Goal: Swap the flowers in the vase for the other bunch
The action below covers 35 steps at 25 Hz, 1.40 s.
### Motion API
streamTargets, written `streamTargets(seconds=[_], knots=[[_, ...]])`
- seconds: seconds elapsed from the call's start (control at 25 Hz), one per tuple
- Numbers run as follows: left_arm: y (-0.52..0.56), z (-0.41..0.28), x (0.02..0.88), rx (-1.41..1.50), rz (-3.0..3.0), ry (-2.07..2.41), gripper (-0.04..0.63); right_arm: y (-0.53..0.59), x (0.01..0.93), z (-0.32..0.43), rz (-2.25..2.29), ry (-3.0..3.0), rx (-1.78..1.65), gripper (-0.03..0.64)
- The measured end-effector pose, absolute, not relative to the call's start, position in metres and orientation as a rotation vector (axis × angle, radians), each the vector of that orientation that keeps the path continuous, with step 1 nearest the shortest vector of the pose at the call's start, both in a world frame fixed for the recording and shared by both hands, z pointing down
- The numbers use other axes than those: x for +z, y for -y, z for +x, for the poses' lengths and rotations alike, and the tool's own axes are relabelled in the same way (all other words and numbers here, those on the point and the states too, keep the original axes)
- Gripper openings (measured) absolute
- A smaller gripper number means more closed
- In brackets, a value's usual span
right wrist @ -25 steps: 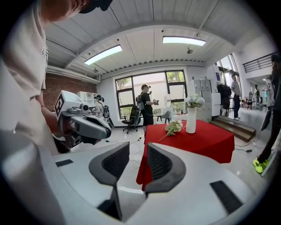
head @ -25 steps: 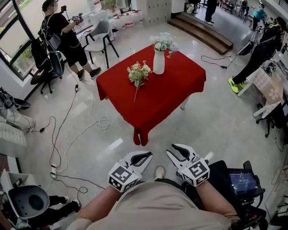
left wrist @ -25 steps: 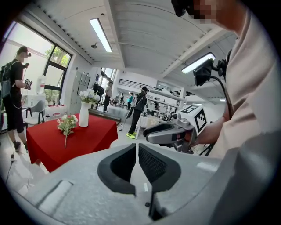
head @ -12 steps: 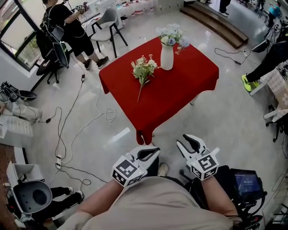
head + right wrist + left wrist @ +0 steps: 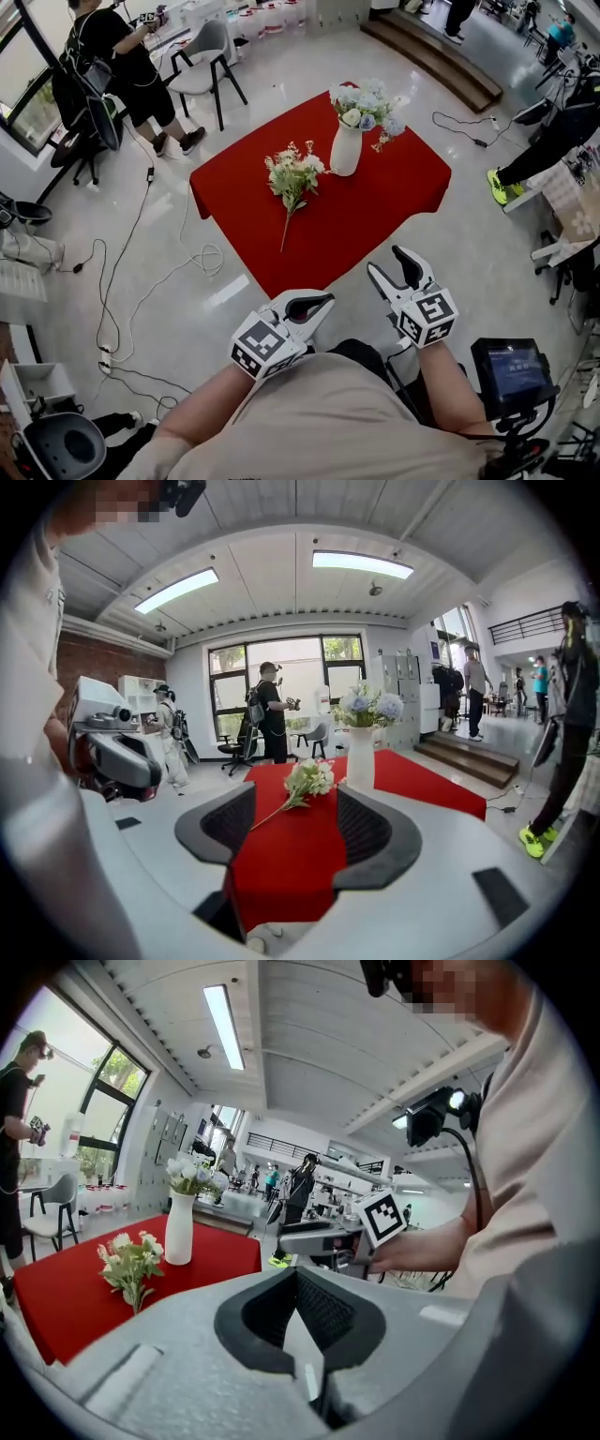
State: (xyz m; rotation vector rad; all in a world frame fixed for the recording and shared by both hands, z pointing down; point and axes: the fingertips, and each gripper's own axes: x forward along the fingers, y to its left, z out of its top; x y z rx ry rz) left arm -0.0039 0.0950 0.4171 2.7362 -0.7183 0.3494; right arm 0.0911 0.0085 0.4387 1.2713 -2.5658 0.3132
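Now the bench (image 5: 375, 202), draped in red cloth, is sitting closer in the head view than a second ago. The person is walking up to it, and its near corner is lying just beyond both claws. I am taking that to mean the approach is nearly over and the swap itself is not yet begun.

The white vase (image 5: 346, 150) is standing upright toward the far side of the bench, with the pale blue and white flowers (image 5: 366, 101) sitting in it. The other bunch (image 5: 292, 178), white with green leaves, is lying flat on the cloth near the vase, on its left, with its stem pointing back toward the person.

The right claw (image 5: 389, 262) is pointing at the bench with its jaws standing apart. They have just been opening, and nothing is lying between them. I am judging that it is getting ready for a first grasp, likely on the flowers in the vase. The left claw (image 5: 319, 302) is staying closed, pads meeting, holding nothing.

As for writing, each claw is carrying only black-and-white square markers (image 5: 258, 349), with no words. A small screen (image 5: 511, 367) at the lower right is glowing, but its contents are probably too small to read.
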Motion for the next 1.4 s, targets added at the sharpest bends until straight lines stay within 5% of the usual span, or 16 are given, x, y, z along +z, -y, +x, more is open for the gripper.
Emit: streamTargets(seconds=[0.48, 1.4], knots=[[-0.009, -0.05, 0.413, 0.319, 2.67, 0.957, 0.007, 0.174, 0.43, 0.108, 1.476, 2.548, 0.355, 0.424], [0.096, -0.001, 0.416, 0.387, 2.533, 1.184, 0.006, 0.305, 0.356, 0.121, 1.245, 3.117, 0.617, 0.538]])
